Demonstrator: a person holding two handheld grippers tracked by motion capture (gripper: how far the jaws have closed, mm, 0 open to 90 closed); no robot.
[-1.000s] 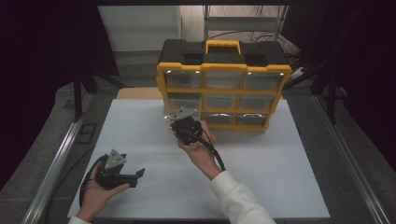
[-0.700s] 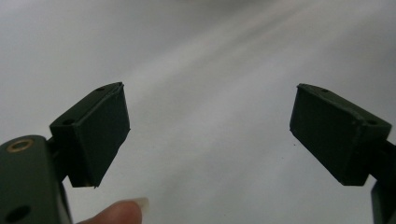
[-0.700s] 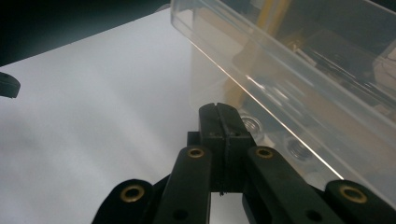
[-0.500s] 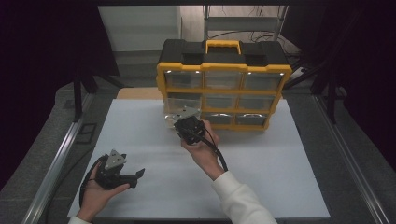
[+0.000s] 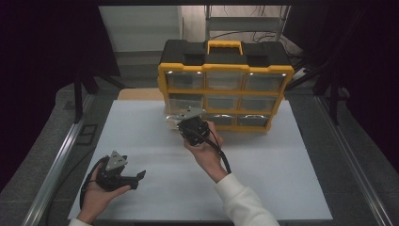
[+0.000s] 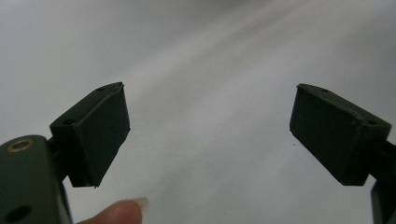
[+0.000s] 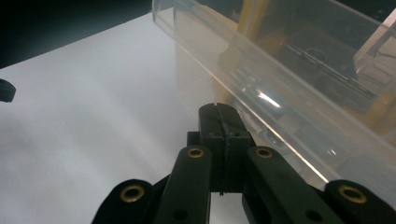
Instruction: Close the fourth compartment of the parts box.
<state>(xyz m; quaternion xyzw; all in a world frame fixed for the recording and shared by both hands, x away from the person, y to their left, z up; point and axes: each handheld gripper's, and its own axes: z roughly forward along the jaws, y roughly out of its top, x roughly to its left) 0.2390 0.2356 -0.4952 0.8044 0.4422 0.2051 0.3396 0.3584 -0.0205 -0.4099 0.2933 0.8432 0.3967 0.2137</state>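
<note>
A yellow and black organizer [image 5: 226, 89] with clear drawers stands upright at the back of the white table [image 5: 268, 174]. My right gripper [image 5: 173, 120] is shut with nothing between its jaws, its tip low by the organizer's bottom-left drawer. In the right gripper view the closed jaws [image 7: 219, 112] sit just beside the clear drawer's [image 7: 289, 88] front edge; I cannot tell whether they touch it. My left gripper [image 5: 138, 179] rests in the hand at the table's front left, open and empty. Its wide-apart jaws [image 6: 210, 126] face bare white table.
A metal rail [image 5: 56, 165] runs along the table's left side, another along the right [image 5: 353, 155]. Dark stands and cables lie behind the organizer. The far tip of the left gripper [image 7: 5, 91] shows at the left edge of the right gripper view.
The right hand has edged slightly to the right along the organizer's front. The left hand and its gripper have stayed put.
</note>
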